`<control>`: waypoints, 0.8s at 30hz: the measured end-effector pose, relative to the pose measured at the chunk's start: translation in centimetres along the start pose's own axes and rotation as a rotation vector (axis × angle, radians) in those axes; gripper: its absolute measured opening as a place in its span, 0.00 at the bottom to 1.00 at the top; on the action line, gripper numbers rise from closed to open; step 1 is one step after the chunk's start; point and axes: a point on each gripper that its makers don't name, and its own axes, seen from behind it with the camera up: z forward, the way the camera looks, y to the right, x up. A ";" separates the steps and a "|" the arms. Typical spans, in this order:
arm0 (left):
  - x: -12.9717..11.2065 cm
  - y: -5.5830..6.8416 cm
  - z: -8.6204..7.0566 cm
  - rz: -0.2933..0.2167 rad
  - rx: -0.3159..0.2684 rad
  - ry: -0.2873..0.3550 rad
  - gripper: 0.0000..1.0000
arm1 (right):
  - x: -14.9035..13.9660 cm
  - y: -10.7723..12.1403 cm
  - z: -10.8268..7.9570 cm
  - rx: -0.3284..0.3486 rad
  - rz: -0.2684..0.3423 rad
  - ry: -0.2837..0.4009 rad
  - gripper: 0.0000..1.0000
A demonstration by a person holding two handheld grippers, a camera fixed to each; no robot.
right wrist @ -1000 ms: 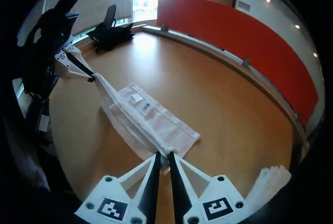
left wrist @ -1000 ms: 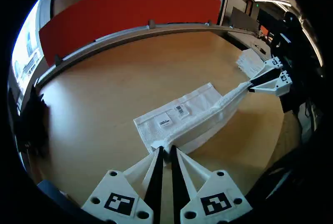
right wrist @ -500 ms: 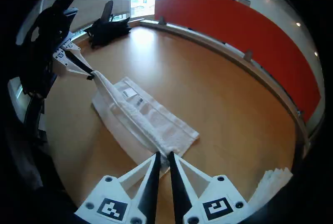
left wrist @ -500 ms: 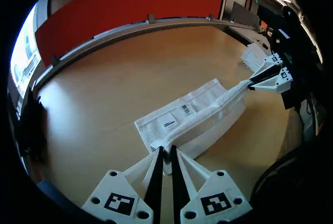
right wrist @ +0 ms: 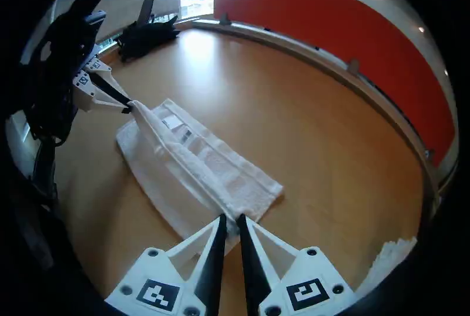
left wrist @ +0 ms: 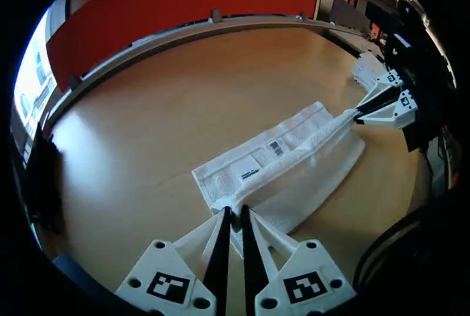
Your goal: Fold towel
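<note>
Between the almost closed fingers of the left gripper (left wrist: 234, 213), one corner of the towel (left wrist: 282, 169) is pinched; ahead and to its right, the other corner of that edge is clamped by the right gripper (left wrist: 358, 115). The edge is held raised above the half lying flat on the table (left wrist: 147, 122). The fold is judged roughly half done: the raised edge is yet to be carried across, laid down and released.

The towel (left wrist: 276, 169) lies stretched out on the table (left wrist: 164, 110), with one fold of it raised between its two ends. The left gripper (left wrist: 234, 216) clamps one end and the right gripper (right wrist: 230, 222) the other. A stack of folded cloths (left wrist: 369, 69) sits on the table just beyond the right gripper. A partition (left wrist: 176, 4) runs behind the table's far edge.
</note>
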 end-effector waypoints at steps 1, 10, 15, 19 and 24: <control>0.0 0.0 0.2 0.003 0.001 -0.003 0.13 | -0.1 0.2 0.2 -0.004 0.002 -0.004 0.18; -0.2 -1.1 1.6 0.022 0.039 -0.013 0.30 | -0.6 1.3 1.7 -0.051 0.027 -0.021 0.39; -0.3 -1.5 2.0 0.027 0.058 -0.018 0.40 | -0.7 1.6 2.1 -0.060 0.039 -0.026 0.45; -0.3 -1.8 2.1 0.034 0.073 -0.018 0.42 | -0.6 2.0 2.2 -0.074 0.035 -0.024 0.58; -0.1 -2.3 2.3 0.034 0.086 -0.018 0.43 | -0.4 2.6 2.2 -0.096 0.024 -0.025 0.62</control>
